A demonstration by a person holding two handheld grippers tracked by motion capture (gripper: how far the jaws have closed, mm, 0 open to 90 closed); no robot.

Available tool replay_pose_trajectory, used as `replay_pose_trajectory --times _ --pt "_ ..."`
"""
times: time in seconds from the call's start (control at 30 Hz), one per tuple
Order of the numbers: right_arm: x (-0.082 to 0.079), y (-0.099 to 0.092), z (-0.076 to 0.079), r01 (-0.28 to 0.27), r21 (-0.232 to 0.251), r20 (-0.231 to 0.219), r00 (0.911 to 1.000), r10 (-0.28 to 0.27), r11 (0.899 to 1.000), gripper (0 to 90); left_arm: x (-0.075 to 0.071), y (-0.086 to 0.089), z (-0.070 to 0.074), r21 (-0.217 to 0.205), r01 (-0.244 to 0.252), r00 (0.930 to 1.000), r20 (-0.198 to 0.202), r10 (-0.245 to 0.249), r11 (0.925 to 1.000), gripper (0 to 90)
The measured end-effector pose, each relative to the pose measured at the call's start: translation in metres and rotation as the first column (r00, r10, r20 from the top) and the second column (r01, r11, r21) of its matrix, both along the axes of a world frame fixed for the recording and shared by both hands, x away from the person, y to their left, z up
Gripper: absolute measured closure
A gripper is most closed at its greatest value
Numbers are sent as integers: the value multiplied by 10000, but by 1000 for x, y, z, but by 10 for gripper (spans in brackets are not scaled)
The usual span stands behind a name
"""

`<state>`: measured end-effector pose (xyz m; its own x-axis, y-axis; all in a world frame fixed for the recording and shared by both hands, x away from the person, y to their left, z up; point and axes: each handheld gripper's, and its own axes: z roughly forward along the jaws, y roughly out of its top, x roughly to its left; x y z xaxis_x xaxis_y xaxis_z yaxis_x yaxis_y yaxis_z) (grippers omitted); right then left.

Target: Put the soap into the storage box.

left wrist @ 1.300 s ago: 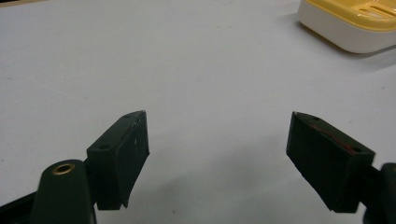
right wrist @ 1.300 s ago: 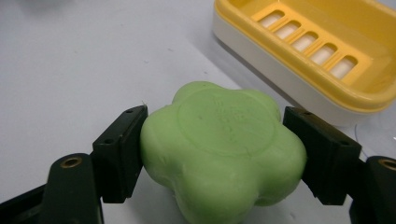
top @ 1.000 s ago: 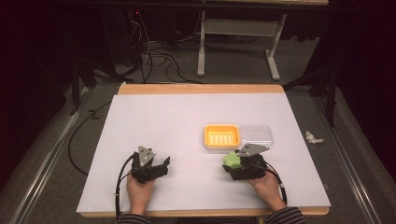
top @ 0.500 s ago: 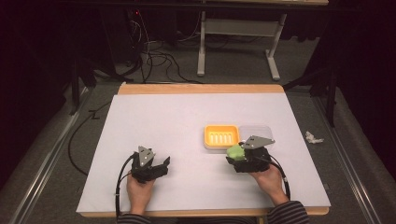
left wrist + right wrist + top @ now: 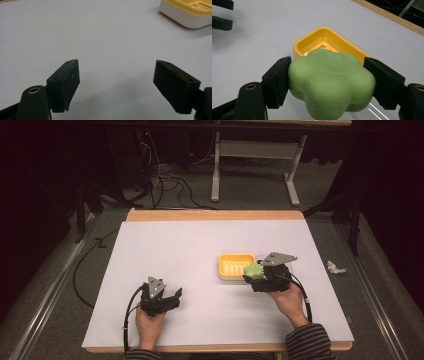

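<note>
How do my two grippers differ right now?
The right gripper is shut on a green soap bar; the left gripper is open with nothing between its fingers. In the high view the right gripper sits at the yellow soap dish, while the left sits apart, nearer the table's front edge. Both have black fingers and are hand-held.

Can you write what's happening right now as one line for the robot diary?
right gripper: shut on green soap | soap: above yellow soap dish | left gripper: open, nothing between, over white table

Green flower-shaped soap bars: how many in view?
1. The green flower-shaped soap bar sits clamped in the right gripper, at the near edge of the yellow plastic soap dish. None hidden, as far as visible.
</note>
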<state>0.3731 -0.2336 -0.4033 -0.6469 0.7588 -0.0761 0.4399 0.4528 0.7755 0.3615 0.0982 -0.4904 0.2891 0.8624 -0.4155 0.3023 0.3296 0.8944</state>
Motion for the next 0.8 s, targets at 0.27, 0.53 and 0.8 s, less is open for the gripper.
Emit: replay_pose_trajectory --times 0.27,0.53,0.8 --pt "18 3 1 39 83 -126 9999 -38 10000 261 0 0 0 3 3 10000 -2 -3 10000 217" --pt "34 8 -1 237 205 -371 9990 -230 9995 261 0 0 0 2 8 10000 1 -8 10000 217" --pt "46 13 -11 412 273 -636 9972 -394 9988 261 0 0 0 7 25 10000 0 -25 10000 217"
